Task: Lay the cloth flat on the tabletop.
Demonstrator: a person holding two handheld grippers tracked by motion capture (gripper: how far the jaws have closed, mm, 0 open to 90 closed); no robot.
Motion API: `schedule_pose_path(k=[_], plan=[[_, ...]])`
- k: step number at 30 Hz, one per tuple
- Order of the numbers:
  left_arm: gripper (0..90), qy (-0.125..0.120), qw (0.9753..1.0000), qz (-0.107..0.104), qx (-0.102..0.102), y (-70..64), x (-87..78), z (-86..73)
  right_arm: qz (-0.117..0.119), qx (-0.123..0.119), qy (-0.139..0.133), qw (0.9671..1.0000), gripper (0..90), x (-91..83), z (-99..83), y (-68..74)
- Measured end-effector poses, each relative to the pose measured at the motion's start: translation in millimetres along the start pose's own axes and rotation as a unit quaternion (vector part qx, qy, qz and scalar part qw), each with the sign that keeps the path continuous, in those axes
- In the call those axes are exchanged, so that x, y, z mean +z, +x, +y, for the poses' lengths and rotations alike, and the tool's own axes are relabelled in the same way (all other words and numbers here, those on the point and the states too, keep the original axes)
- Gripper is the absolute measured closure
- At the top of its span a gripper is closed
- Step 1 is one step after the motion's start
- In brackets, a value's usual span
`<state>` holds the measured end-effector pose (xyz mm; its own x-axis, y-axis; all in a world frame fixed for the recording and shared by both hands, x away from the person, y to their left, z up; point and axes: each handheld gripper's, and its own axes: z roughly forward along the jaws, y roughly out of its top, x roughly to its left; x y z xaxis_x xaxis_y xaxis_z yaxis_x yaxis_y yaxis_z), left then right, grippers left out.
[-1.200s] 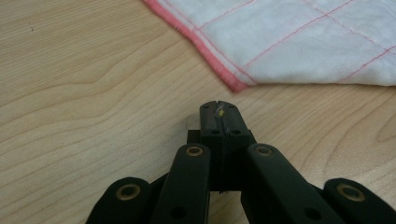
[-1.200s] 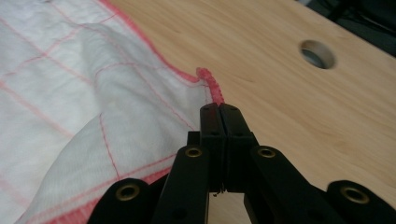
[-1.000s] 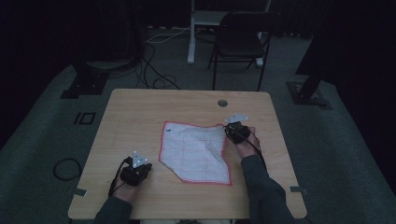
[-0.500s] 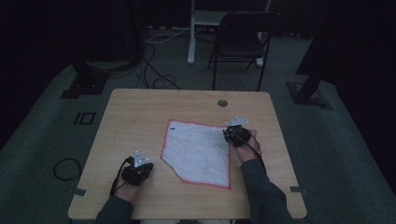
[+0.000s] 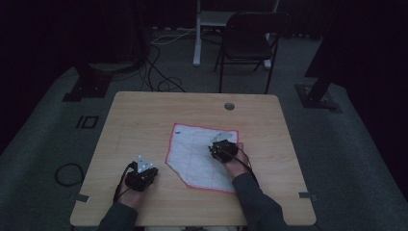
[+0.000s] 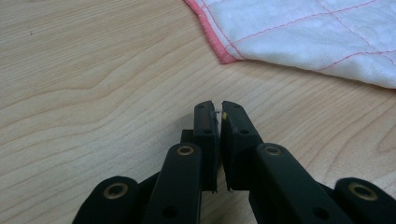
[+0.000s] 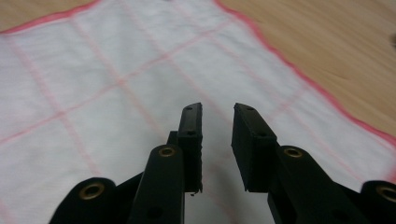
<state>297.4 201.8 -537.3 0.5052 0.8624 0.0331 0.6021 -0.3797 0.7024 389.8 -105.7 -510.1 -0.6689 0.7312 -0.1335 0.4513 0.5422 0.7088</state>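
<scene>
A white cloth (image 5: 195, 151) with a red hem and red grid lines lies flat on the wooden table (image 5: 144, 115), right of centre. My right gripper (image 5: 220, 148) hovers over the cloth's right part. In the right gripper view its jaws stand open (image 7: 218, 112) with nothing between them, and the cloth (image 7: 93, 84) spreads below. My left gripper (image 5: 142, 174) rests near the table's front left, apart from the cloth. In the left gripper view it is shut (image 6: 218, 109) on nothing, with a hemmed corner of the cloth (image 6: 303, 32) ahead to the right.
A round cable hole (image 5: 229, 106) sits near the table's far edge. Behind the table stand a dark folding chair (image 5: 250, 41) and a white stand (image 5: 198, 33). Cables (image 5: 67, 173) lie on the grey floor at the left.
My right gripper has moved from the cloth's far right corner inward and toward the person, over the cloth. The left gripper has stayed still.
</scene>
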Motion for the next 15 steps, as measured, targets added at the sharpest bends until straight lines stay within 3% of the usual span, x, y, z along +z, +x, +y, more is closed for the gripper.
schedule_pose_path(k=[6, 15], plan=[[84.8, -0.003, 1.0000, 0.003, -0.006, 1.4, -0.5, -1.3, 0.030, -0.016, 0.000, 0.9994, 72.5, 6.1, 4.5, 29.4], [84.5, -0.005, 0.9999, 0.006, -0.011, 3.2, -1.4, -3.0, 0.076, -0.053, -0.002, 0.9957, 70.7, 13.5, 13.4, 76.1]])
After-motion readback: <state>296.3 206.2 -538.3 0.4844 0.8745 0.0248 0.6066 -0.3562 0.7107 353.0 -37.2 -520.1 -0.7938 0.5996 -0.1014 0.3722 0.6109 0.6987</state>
